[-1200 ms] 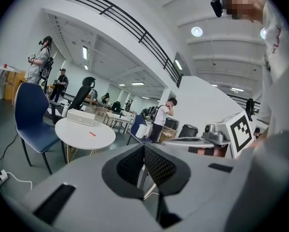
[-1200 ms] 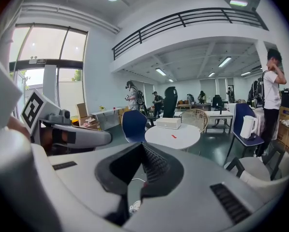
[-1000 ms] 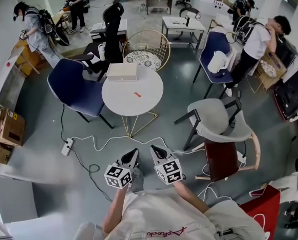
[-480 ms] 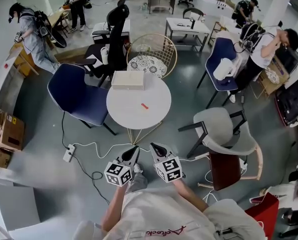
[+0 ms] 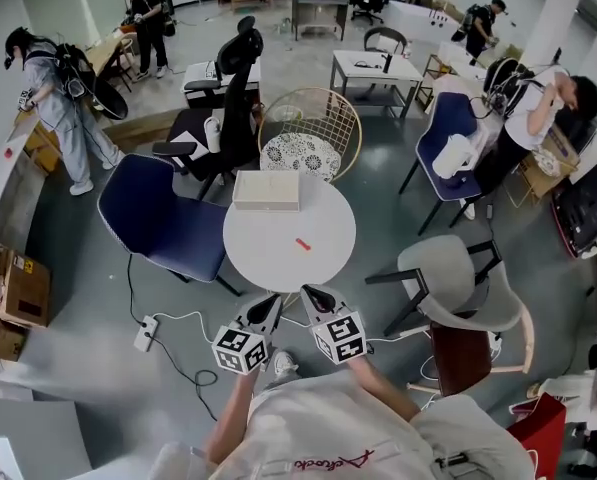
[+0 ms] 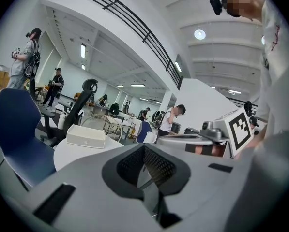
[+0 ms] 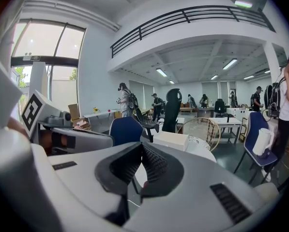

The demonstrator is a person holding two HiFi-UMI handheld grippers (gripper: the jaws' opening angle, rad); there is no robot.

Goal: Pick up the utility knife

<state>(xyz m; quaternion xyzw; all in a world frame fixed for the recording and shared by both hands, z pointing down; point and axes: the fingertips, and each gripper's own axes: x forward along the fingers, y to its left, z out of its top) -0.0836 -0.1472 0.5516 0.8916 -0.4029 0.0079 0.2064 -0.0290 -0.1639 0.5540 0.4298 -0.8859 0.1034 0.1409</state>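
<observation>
The utility knife (image 5: 303, 244) is a small red object lying on the round white table (image 5: 268, 253), right of its middle. A flat white box (image 5: 267, 190) rests on the table's far side. Both of my grippers hang side by side below the table's near edge, well short of the knife and pointing toward it. My left gripper (image 5: 269, 304) is shut with nothing in it, and so is my right gripper (image 5: 307, 294). In the left gripper view the box (image 6: 86, 136) and table (image 6: 67, 152) lie ahead of the closed jaws. The right gripper view shows the box (image 7: 171, 140) too.
A blue chair (image 5: 163, 223) stands left of the table, a wire chair (image 5: 313, 128) behind it, and a grey armchair (image 5: 458, 288) to its right. A white cable and power strip (image 5: 145, 333) lie on the floor at left. Several people stand farther off.
The table, box and knife have come closer and lower in the head view as I moved toward them. Both grippers stayed shut and kept their place side by side.
</observation>
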